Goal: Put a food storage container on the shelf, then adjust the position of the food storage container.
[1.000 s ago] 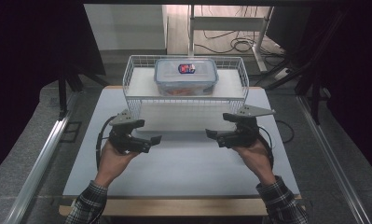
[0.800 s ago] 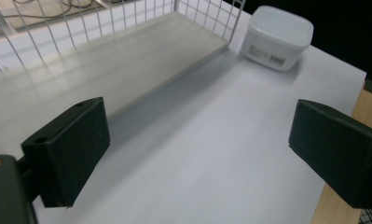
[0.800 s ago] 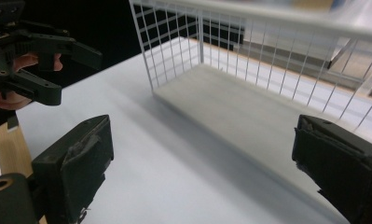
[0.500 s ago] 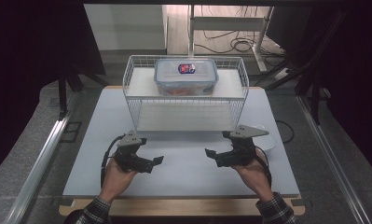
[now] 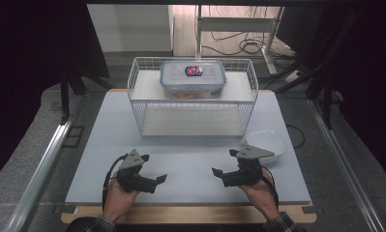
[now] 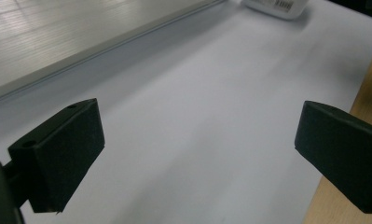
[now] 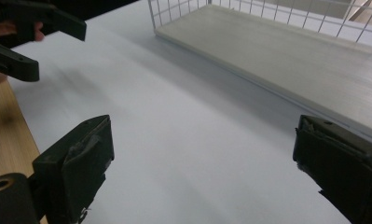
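Dark curtains close off the room on both sides, and under them lies the pale grey table top where I work. Nearest my right gripper sits a white bowl, shallow and plain, resting on the table's right side just off the front right corner of the wire basket. From my left gripper's view the bowl peeks in at the top edge, with a barcode label on it.

My left gripper hovers low over the near part of the table with its jaws spread wide, having just opened the last bit, and nothing lies between them. My right gripper's jaws also stand wide apart, pinching nothing. Both point inward, towards each other, with a bare stretch of table between.

Behind me runs the wooden front edge of the table. Ahead, the basket's white grid wall blocks the way, with a pale board on its floor. On the basket's upper shelf, at the back, rests a clear lidded food box with a red and blue sticker on top, well apart from both grippers.
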Demonstrator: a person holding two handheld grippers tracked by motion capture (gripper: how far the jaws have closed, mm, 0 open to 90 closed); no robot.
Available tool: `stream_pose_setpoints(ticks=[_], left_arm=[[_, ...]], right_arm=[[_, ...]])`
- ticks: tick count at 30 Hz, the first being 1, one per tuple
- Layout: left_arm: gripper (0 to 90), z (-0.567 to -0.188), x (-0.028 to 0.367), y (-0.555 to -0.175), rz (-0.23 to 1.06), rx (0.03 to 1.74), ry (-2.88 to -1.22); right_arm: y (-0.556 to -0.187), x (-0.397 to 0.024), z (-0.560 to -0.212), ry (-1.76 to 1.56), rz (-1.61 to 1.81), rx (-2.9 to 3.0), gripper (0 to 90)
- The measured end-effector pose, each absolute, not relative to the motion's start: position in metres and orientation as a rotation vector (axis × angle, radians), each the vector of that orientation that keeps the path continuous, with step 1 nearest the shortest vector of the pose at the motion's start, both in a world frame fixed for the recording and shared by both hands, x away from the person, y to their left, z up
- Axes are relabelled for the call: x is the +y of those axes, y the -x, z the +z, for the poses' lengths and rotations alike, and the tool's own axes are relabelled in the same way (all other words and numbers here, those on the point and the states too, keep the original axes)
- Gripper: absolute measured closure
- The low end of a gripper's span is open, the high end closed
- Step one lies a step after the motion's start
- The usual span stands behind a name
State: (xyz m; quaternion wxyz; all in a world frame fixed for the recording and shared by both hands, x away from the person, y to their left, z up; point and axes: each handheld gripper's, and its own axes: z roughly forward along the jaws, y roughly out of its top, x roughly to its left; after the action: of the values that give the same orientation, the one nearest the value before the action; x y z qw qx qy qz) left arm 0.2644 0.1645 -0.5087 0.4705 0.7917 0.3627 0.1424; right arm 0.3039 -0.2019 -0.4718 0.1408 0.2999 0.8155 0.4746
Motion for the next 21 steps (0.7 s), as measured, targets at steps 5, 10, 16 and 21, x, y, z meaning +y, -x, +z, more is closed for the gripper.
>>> stream_pose_setpoints(ticks=[5,10,16,21], left_arm=[[1.4,-0.516,0.165,-0.258,0.369,0.898,-1.985],[1.4,-0.520,0.163,-0.257,0.405,0.900,-2.031],[1.4,-0.520,0.164,-0.258,0.402,0.909,-2.027],[1.4,-0.521,0.166,-0.260,0.392,0.920,-2.024]], right_arm=[[-0.302,-0.202,-0.483,-0.863,1.326,2.386,5.2],[-0.303,-0.201,-0.490,-0.865,1.293,2.414,5.2],[-0.306,-0.203,-0.491,-0.900,1.270,2.415,2.7],[-0.307,-0.203,-0.488,-0.929,1.282,2.398,1.4]])
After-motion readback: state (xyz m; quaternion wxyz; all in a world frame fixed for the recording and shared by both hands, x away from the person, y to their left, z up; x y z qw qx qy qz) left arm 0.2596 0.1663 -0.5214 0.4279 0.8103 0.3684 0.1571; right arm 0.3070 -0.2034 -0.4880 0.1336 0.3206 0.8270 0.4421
